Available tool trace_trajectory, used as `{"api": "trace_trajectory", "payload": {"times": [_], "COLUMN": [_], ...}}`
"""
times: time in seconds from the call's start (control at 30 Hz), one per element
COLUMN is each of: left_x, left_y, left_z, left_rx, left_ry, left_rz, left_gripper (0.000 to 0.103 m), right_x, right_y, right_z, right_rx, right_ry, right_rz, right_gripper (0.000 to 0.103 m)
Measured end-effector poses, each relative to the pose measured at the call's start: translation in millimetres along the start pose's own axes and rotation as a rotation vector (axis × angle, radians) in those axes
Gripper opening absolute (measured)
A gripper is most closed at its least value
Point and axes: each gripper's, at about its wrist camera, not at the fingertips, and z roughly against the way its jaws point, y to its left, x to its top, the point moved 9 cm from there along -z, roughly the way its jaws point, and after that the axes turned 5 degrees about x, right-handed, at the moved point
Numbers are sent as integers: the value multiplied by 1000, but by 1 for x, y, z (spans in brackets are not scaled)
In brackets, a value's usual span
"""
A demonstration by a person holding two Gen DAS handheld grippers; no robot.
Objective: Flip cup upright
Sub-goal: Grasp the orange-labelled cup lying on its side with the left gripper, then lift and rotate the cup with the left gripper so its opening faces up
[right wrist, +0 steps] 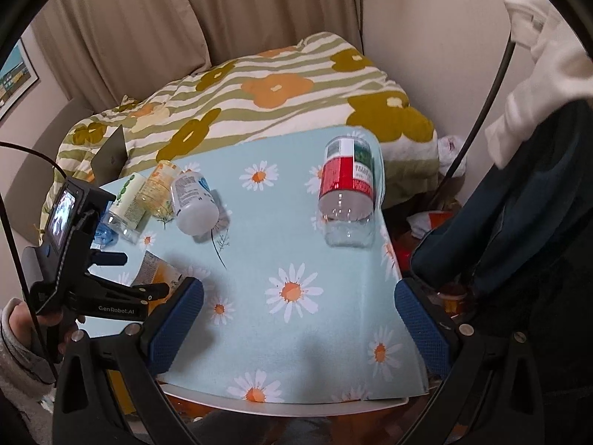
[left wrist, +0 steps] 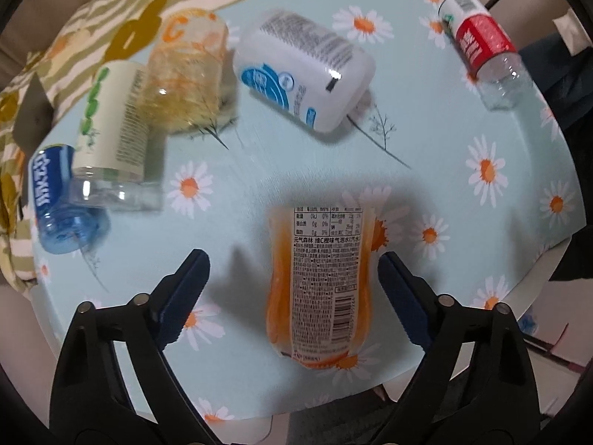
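Observation:
An orange cup (left wrist: pixel 318 289) with a white printed label stands upside down on the daisy tablecloth (left wrist: pixel 237 193). My left gripper (left wrist: pixel 292 263) is open above it, with the cup between the fingers, nearer the right one. In the right wrist view the left gripper (right wrist: pixel 111 278) shows at the left, over the orange cup (right wrist: pixel 155 274). My right gripper (right wrist: pixel 300 307) is open and empty above the table's near right part. A red-labelled clear cup (right wrist: pixel 346 193) stands upside down ahead of it, also in the left wrist view (left wrist: pixel 481 44).
At the table's far left stand a white cup (left wrist: pixel 304 70), a yellow clear cup (left wrist: pixel 185 70), a cream green-dotted cup (left wrist: pixel 111 126) and a blue cup (left wrist: pixel 59 200), all upside down. A flowered blanket (right wrist: pixel 259 96) lies behind the table. Dark clothing (right wrist: pixel 519 222) hangs at the right.

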Motion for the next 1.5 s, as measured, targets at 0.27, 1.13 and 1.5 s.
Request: {"api": "trace_trajectory", "payload": {"times": [0.27,1.13,1.5], "left_x": [-2,-20,-21], "left_y": [-11,32,26], "left_z": [-15,47,31], "left_rx": [-40,6,99], "left_ry": [48,-564,-677], "left_rz": [-19,341,377], "left_gripper": [60,57,57], "right_x": [-5,-7,-24], "right_y": [1,27,32], "right_z": [-9,-19,-36], "right_rx": [4,102,126], "right_ry": [18,-33,-35], "right_rz": [-30,34,109], "right_gripper": [103,103,103]}}
